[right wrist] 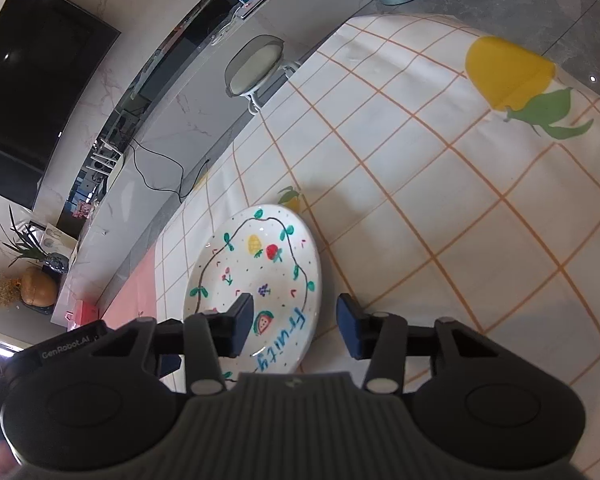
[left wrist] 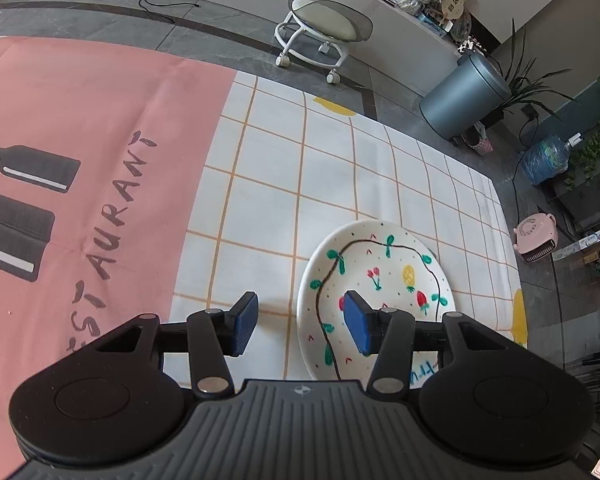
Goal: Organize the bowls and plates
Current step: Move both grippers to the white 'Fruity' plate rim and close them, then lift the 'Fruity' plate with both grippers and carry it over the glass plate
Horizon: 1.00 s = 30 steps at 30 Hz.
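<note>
The fruit-painted plate lies flat on the checked tablecloth, near the table's right edge. Both the left gripper and the right gripper hang open above its rim, holding nothing. A shallow pinch could let the glazed rim slip out, I'd say.

R gripper open over painted plate, L pad above its surface, R pad past its rim. Plate lies flat on grid tablecloth w/ lemon print.
</note>
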### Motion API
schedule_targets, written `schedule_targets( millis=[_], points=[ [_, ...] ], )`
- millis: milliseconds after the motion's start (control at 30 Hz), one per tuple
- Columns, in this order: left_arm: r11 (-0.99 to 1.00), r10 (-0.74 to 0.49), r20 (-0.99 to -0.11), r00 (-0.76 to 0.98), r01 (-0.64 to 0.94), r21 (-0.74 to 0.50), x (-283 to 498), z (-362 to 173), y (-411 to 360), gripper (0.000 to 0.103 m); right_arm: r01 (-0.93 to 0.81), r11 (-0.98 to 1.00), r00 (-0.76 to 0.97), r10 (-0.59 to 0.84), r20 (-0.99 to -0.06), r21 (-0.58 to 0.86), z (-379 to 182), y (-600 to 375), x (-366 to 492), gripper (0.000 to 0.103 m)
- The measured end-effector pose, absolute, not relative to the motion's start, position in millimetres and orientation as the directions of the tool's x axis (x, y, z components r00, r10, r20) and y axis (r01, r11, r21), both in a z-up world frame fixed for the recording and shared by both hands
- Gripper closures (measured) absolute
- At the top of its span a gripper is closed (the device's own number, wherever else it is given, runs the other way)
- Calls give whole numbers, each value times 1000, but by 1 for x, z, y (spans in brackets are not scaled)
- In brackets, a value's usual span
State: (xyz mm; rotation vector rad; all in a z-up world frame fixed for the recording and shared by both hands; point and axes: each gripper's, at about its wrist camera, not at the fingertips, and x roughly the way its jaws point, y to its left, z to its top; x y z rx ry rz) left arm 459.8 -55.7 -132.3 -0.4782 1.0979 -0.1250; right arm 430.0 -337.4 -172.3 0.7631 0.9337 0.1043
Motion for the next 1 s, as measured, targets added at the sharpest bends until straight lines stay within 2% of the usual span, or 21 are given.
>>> schedule_targets(
  millis=[167, 300, 333, 667, 700, 800, 900, 1000],
  points=[
    [895, -340, -808, 481, -99, -436, 464, -133, -58, 51, 232, 745, 626, 378, -682, 625, -176, -333, 434, 74],
    [911, -332, -819, 468, -65, -407, 461, -133, -67, 85, 252, 753, 626, 353, -696, 608, -179, -334, 434, 96],
    [915, -320, -824, 467, -72, -397, 459, -133, -67, 88, 258, 744, 621, 361, -695, 617, -181, -336, 433, 96],
    [925, -359, -848, 389, 25, -380, 424, -130, -72, 89, 307, 695, 595, 394, -701, 651, -184, -353, 387, 96],
    [928, -351, -843, 407, 27, -373, 424, -129, -72, 87, 315, 675, 596, 406, -693, 667, -187, -356, 383, 96],
    [926, -328, -825, 460, -16, -377, 427, -130, -67, 71, 335, 650, 601, 410, -686, 682, -189, -362, 382, 96],
    [914, -356, -815, 457, -13, -406, 431, -132, -67, 71, 337, 650, 619, 392, -681, 681, -188, -362, 384, 95],
    [933, -343, -823, 453, 60, -356, 428, -130, -81, 71, 334, 625, 641, 399, -656, 706, -192, -359, 385, 95]
  ],
)
